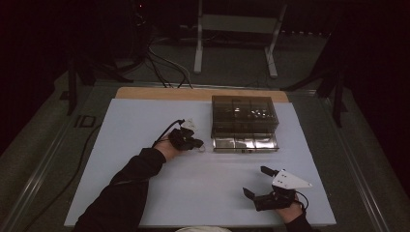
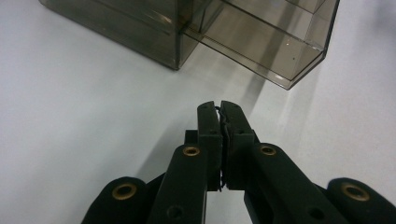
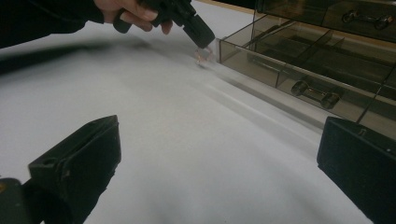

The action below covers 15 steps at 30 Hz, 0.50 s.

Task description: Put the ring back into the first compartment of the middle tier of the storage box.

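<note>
Drawer box: smoked-plastic organiser [image 1: 244, 115] at the far middle of the white surface [image 1: 145, 125], its bottom drawer [image 1: 246, 143] pulled out toward the person.
Left tool: [image 2: 219, 108] jaws pressed together, seemingly on a thin dark sliver, tip low over the surface just beside the open drawer's near corner.
Small item: a pale, glassy speck [image 3: 204, 56] lies under that tip; what it is cannot be made out.
Right tool: [image 1: 255, 182] jaws spread wide, empty, resting near the front edge, well apart from the box.
Step, as judged: picking up or placing the small item beside the drawer.
Next move: likely a careful lift over the drawer wall.
Hidden: drawer contents are dim; only knob-like shapes show.
</note>
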Each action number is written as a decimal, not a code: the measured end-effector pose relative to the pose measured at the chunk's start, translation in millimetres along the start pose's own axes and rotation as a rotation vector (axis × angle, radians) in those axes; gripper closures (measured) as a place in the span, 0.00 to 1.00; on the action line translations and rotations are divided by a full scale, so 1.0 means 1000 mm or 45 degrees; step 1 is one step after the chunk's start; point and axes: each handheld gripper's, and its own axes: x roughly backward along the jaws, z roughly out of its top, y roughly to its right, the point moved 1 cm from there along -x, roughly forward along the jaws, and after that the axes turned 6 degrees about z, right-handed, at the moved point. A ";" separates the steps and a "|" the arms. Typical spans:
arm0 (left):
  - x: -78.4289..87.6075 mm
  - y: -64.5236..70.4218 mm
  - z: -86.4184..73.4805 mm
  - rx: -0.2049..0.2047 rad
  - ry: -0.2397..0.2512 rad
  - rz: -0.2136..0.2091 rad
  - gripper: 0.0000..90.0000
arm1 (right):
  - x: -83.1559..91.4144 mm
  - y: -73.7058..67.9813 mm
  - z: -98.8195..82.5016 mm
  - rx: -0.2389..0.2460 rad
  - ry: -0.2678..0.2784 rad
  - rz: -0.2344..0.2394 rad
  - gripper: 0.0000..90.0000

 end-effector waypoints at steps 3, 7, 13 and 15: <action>0.004 -0.002 0.001 0.006 0.005 0.008 1.00 | 0.000 0.000 0.000 0.000 0.000 -0.001 0.00; 0.009 -0.002 0.003 0.008 0.016 0.013 1.00 | 0.000 0.000 0.000 0.000 0.001 0.000 0.00; 0.016 -0.003 0.007 0.008 0.030 0.011 1.00 | 0.000 0.000 0.000 0.000 -0.001 -0.001 0.00; 0.019 -0.003 0.008 0.007 0.037 0.011 1.00 | 0.000 0.000 0.000 0.000 0.000 0.000 0.00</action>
